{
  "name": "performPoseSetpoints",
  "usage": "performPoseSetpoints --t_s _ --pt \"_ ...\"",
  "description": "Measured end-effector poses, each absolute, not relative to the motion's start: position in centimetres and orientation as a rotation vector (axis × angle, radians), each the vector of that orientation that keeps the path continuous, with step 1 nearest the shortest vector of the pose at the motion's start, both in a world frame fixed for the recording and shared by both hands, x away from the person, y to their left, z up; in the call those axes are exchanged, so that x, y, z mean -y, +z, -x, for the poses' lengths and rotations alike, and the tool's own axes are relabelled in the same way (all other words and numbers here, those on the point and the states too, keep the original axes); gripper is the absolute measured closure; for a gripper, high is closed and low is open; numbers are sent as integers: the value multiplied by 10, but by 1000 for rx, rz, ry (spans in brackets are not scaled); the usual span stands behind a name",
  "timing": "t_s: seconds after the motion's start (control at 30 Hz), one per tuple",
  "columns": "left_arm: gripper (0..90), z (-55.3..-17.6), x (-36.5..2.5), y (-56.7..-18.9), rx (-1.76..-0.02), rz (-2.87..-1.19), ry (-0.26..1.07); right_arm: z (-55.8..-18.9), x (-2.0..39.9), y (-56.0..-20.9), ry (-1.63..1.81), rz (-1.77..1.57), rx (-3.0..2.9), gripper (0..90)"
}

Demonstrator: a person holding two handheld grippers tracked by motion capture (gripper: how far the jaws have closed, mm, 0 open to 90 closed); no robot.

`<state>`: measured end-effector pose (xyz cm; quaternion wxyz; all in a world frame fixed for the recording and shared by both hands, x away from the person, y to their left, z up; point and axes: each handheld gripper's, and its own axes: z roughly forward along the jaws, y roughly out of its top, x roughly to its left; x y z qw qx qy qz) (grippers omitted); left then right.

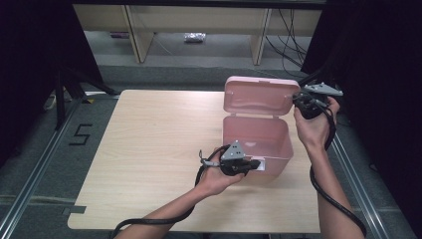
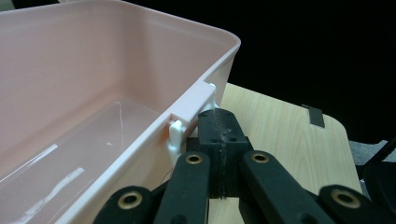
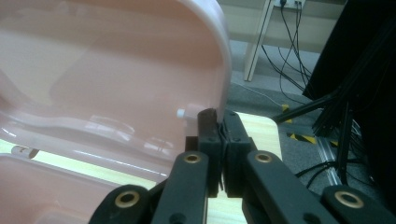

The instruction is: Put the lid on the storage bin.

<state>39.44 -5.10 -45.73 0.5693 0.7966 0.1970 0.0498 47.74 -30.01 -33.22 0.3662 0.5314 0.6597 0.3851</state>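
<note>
Starting on the left of the pale wooden table (image 1: 149, 149): finds the left gripper (image 2: 219, 116) low at the near wall of the pink plastic storage box (image 1: 278, 144), jaws pressed flat together with nothing between them, tips tucked up under the white latch tab (image 2: 176, 133) on the box rim. Looks like a brace rather than a grip, and there lies the first risk: pushes only one way, so any tug from the other side can slide or tip this light, empty box across the smooth wood. Could also snap that thin tab if levered upward too hard. Moving to the middle: shows the box open near the table's right edge, nothing inside but a few reflections off the floor. Leaves little margin there, so a shove to the right could send it off the table. Further right and up: has the hinged lid (image 1: 256, 94) standing upright behind the box, and the right gripper (image 3: 217, 116) closed tight at the lid's right edge. Cannot tell whether a sliver of rim is nipped between those tips or merely touched. Probably means a thin hold at best, so swinging the lid fast could let it slip free and slam down, or twist the hinge.
</note>
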Motion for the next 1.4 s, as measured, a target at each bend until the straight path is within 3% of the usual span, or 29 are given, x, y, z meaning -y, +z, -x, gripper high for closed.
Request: performPoseSetpoints --t_s 1.4 --pt "900 -394 51 -457 -462 -1870 109 -459 297 -342 1000 -1328 -1664 890"
